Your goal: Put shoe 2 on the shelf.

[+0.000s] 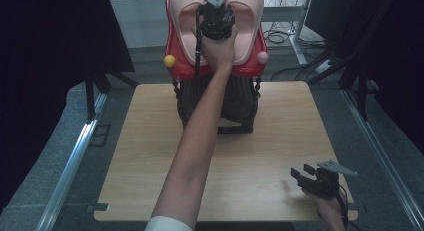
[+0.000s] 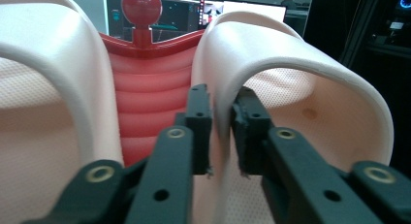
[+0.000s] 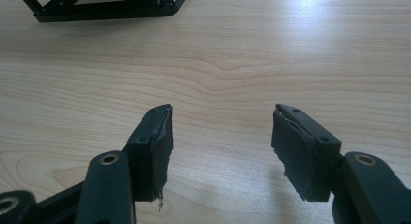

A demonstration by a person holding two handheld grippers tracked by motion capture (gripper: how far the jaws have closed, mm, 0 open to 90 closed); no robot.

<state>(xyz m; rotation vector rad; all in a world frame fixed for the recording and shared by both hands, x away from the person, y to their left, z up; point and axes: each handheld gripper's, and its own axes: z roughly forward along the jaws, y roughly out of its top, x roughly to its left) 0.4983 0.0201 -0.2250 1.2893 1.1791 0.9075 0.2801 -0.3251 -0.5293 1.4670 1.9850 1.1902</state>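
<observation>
The left claw (image 2: 222, 132) reaches into the red and pink ride-on toy car (image 1: 250, 36) standing at the far edge of the table (image 1: 150, 156). The car's pink inner wall (image 2: 220, 88) sits between its jaws; whether the pads press it I cannot tell. The right claw (image 3: 220, 146) gapes empty above bare table wood, well away from the car.

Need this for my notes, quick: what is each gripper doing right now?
Left gripper: jaws straddle the pink strap of the backpack, with gaps showing, so open.
Right gripper: open, holding nothing, over the table.
</observation>
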